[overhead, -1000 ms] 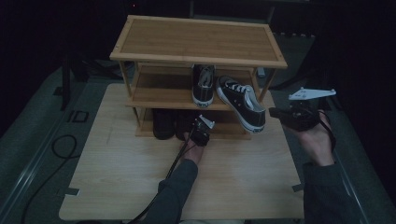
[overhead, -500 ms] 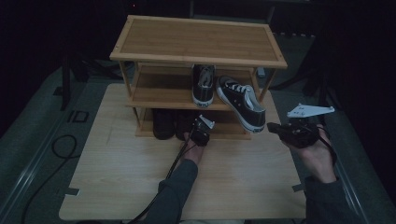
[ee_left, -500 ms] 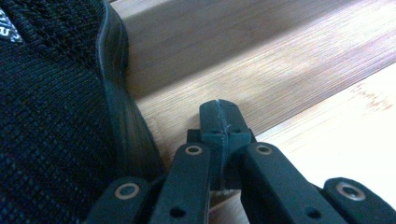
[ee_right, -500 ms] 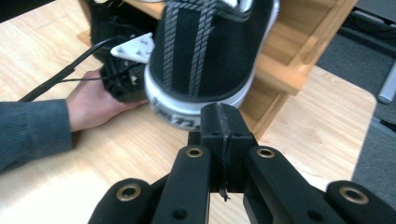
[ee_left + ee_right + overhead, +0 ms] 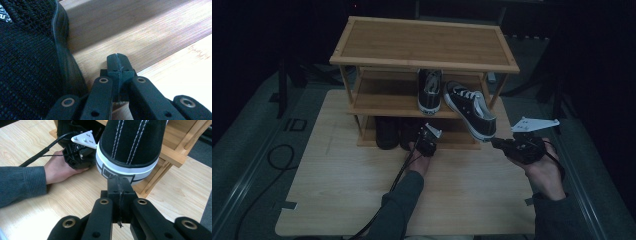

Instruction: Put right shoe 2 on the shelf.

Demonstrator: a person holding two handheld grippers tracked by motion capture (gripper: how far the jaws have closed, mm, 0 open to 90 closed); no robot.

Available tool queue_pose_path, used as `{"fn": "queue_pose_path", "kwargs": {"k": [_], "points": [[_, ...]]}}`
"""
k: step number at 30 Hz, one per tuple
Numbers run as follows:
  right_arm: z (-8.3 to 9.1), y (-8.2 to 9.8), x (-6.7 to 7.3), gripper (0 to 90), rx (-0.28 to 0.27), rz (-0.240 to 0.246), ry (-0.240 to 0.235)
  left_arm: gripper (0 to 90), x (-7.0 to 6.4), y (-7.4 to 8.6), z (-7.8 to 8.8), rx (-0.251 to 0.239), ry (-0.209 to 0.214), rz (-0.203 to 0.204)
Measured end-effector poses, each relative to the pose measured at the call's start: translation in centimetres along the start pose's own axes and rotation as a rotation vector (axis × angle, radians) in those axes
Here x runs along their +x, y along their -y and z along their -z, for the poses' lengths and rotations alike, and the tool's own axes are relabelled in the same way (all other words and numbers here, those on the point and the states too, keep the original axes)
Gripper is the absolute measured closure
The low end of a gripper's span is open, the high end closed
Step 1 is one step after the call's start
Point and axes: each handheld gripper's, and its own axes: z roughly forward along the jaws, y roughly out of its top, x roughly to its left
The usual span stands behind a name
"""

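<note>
A wooden shoe rack [image 5: 422, 45] stands at the back of the table. Two black canvas sneakers sit on its middle shelf: one [image 5: 430, 92] straight, the other sneaker [image 5: 472, 111] [image 5: 130, 145] angled with its heel hanging over the front edge. My right gripper [image 5: 495, 143] [image 5: 119, 180] is shut and empty, its tips just under that white-soled heel. My left gripper [image 5: 424, 135] [image 5: 117, 58] is shut and empty at the bottom shelf [image 5: 140, 37], beside a black knit shoe [image 5: 30, 55] [image 5: 409, 132].
A second dark shoe [image 5: 387, 132] stands on the bottom shelf at the left. The light wooden table [image 5: 342, 185] lies open in front of the rack. A black cable [image 5: 277, 155] loops off the table's left side. The rack's right post [image 5: 172, 155] stands close behind the sneaker's heel.
My right gripper has sunk and drifted slightly left, toward the person, ending just below the overhanging sneaker's heel. The left gripper and the shoes have not moved.
</note>
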Motion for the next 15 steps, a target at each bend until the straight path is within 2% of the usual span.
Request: {"fn": "queue_pose_path", "kwargs": {"k": [15], "points": [[-0.03,0.02,0.00,90.0,-0.005,-0.004,-0.002,90.0,-0.03,0.01,0.00,-0.001,-0.002,-0.001]]}}
